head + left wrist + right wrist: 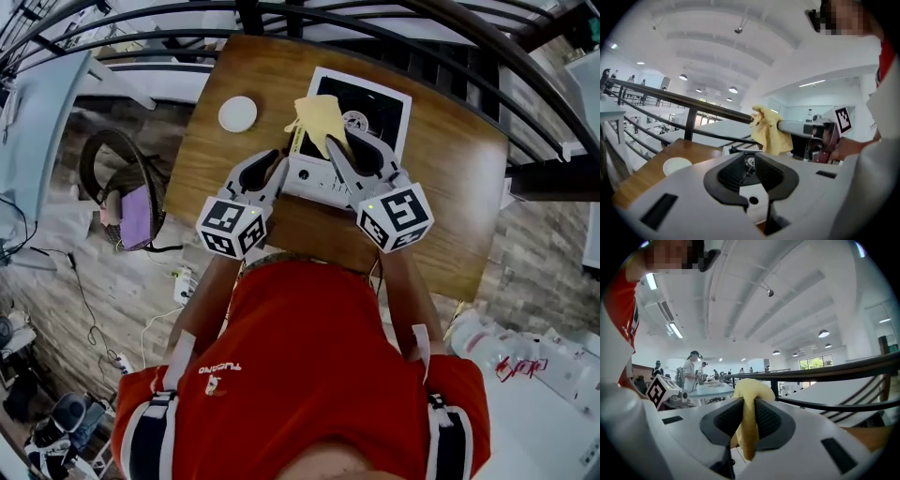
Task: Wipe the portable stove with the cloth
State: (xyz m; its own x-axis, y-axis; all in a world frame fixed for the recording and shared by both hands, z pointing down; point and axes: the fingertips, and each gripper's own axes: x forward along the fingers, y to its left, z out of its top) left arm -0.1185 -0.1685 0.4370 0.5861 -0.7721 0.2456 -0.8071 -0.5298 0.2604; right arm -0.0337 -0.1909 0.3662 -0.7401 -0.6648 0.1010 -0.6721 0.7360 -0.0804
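Note:
The portable stove [367, 105], white with a black top, sits at the far middle of the wooden table [459, 187]. My right gripper [330, 142] is shut on a yellow cloth [319, 120], which hangs bunched above the stove's left front part. In the right gripper view the cloth [749, 420] is pinched between the ribbed pads and droops below them. My left gripper [279, 161] hovers by the stove's front left corner, its jaws apart with nothing between them. The left gripper view shows the cloth [768, 130] to its right, at the tip of the right gripper [783, 127].
A white round disc [237, 113] lies on the table left of the stove, also seen as a disc [676, 166] in the left gripper view. Black railing bars [309, 21] run just beyond the table's far edge. Cluttered floor lies below at left.

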